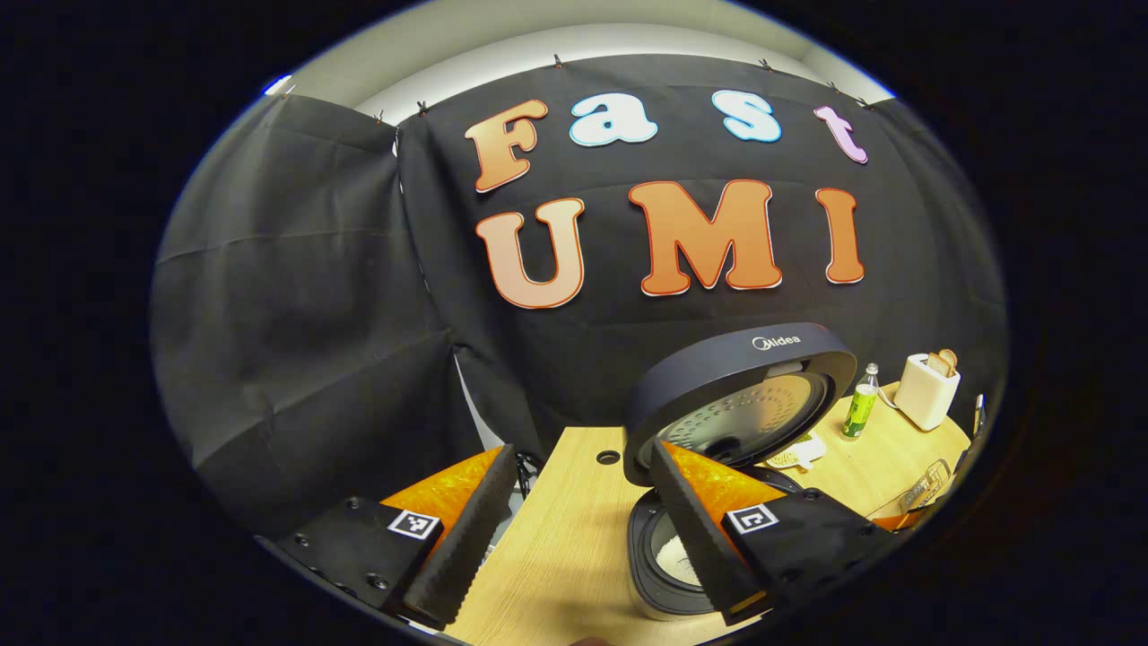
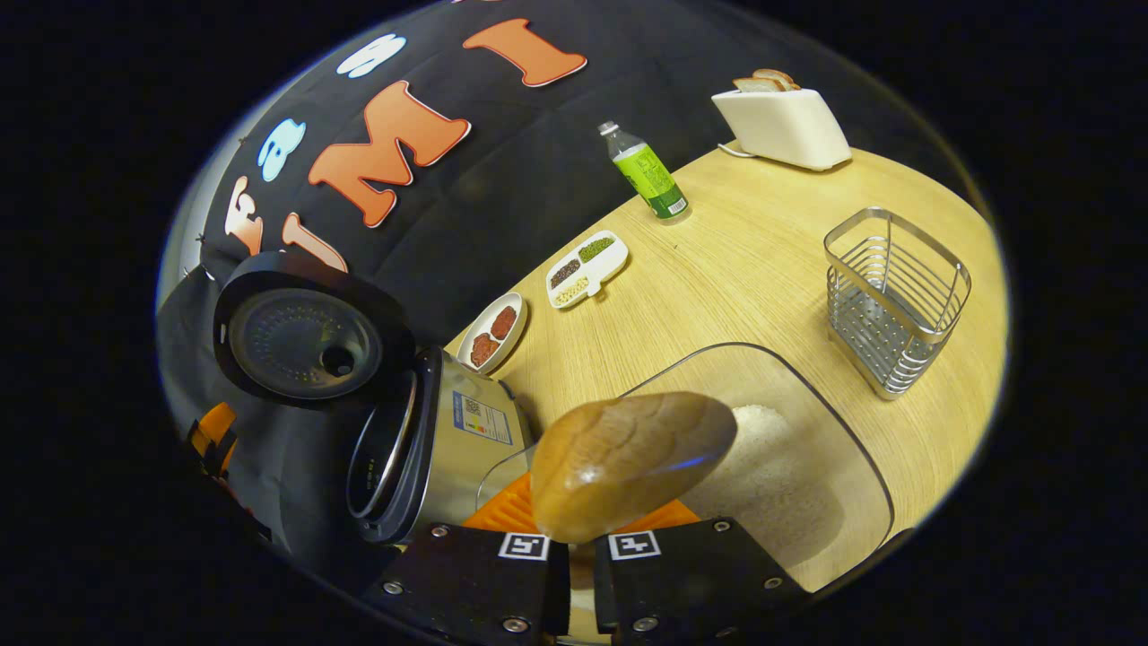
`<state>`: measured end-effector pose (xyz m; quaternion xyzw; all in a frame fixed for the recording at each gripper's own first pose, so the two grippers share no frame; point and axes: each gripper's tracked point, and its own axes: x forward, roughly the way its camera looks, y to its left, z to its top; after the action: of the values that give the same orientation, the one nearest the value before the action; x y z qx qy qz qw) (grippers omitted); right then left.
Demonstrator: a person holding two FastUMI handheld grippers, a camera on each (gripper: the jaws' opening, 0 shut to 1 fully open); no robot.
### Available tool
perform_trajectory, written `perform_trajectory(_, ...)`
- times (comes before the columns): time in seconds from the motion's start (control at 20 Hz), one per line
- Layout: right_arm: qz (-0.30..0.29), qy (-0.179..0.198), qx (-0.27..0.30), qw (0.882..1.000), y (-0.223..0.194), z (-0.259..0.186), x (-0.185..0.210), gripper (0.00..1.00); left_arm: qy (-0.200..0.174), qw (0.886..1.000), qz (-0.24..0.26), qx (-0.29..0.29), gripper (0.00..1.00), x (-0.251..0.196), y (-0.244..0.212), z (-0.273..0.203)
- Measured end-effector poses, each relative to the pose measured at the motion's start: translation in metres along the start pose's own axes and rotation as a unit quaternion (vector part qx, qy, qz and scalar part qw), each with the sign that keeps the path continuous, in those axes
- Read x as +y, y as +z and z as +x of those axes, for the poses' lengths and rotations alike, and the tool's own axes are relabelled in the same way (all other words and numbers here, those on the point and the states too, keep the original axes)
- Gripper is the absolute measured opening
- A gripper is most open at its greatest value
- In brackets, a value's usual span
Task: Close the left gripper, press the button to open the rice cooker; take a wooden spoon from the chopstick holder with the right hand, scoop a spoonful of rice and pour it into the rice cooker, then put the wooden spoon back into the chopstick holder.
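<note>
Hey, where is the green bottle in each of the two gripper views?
Left gripper view: the green bottle stands at the right, on the table behind the open rice cooker, just left of the toaster.
Right gripper view: the green bottle stands at top centre, near the table's back edge, left of the toaster.
Shared landmark: the white toaster with bread in it, beside the bottle.

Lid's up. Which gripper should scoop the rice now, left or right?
Right. The right gripper is shut on the wooden spoon, poised above the clear rice container. The left gripper is open by the rice cooker, holding nothing.
</note>
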<state>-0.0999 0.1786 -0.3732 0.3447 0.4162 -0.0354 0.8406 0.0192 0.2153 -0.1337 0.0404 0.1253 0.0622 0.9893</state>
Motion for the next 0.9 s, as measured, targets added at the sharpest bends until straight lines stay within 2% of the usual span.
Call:
perform_trajectory(0.25,0.026,0.032,0.019,0.999,-0.004,0.0,0.008,0.1,-0.003,1.0,0.0,-0.002,1.0,-0.008,0.005,-0.001)
perform_trajectory(0.3,0.032,0.036,0.022,0.999,-0.004,-0.001,0.008,0.1,-0.005,1.0,0.001,-0.002,0.93,-0.01,0.006,-0.002)
perform_trajectory(0.35,0.036,0.04,0.026,0.998,-0.004,0.001,0.006,0.1,-0.005,1.0,0.002,-0.003,1.0,-0.012,0.007,-0.003)
perform_trajectory(0.4,0.051,0.045,0.026,0.997,-0.003,-0.001,0.004,0.1,-0.005,1.0,0.003,-0.005,1.0,-0.014,0.008,-0.003)
perform_trajectory(0.5,0.091,0.065,0.021,0.994,0.006,-0.006,0.005,0.1,-0.005,1.0,0.003,-0.009,1.0,-0.016,0.012,-0.005)
perform_trajectory(0.7,0.134,0.089,0.014,0.987,0.028,-0.019,-0.005,0.1,0.0,1.0,-0.002,-0.01,1.0,-0.022,0.014,-0.007)
perform_trajectory(0.85,0.174,0.117,0.01,0.978,0.05,-0.031,-0.003,0.1,0.004,1.0,-0.009,-0.011,1.0,-0.03,0.016,-0.008)
perform_trajectory(0.9,0.19,0.129,0.008,0.973,0.059,-0.037,-0.003,0.1,0.006,1.0,-0.011,-0.013,0.93,-0.033,0.017,-0.008)
